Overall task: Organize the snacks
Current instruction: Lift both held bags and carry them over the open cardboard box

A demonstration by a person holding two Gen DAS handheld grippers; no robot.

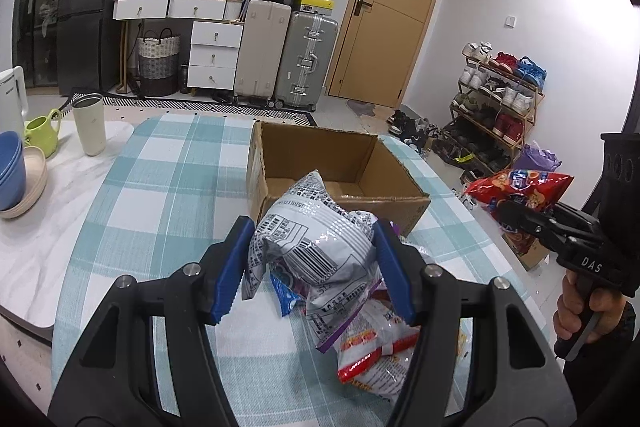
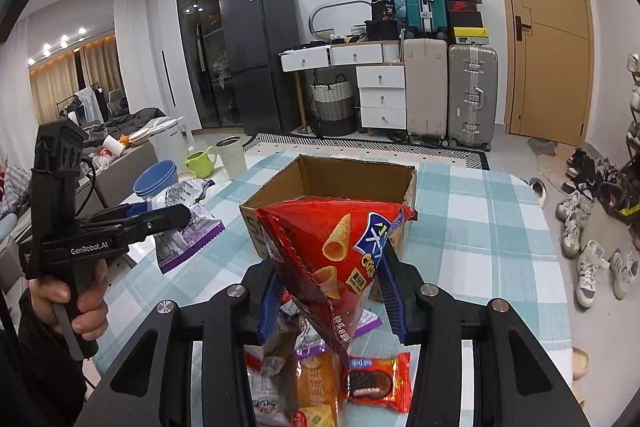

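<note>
My left gripper (image 1: 310, 239) is shut on a silver snack bag with purple trim (image 1: 308, 247) and holds it above the table, just in front of the open cardboard box (image 1: 340, 151). It also shows in the right wrist view (image 2: 160, 217) at the left with the same bag (image 2: 184, 223). My right gripper (image 2: 328, 267) is shut on a red bag of corn cones (image 2: 340, 251), held up before the box (image 2: 352, 179). In the left view the right gripper (image 1: 516, 215) holds that red bag (image 1: 520, 187) right of the box. Several loose snack packets (image 2: 328, 383) lie below on the checked cloth.
A cream tumbler (image 1: 89, 125), a green mug (image 1: 42, 131) and stacked bowls (image 1: 18, 175) stand on the table's left side. A white kettle (image 2: 170, 143) stands beyond them. Suitcases, drawers and a fridge line the far wall; a shoe rack (image 1: 500, 99) stands at the right.
</note>
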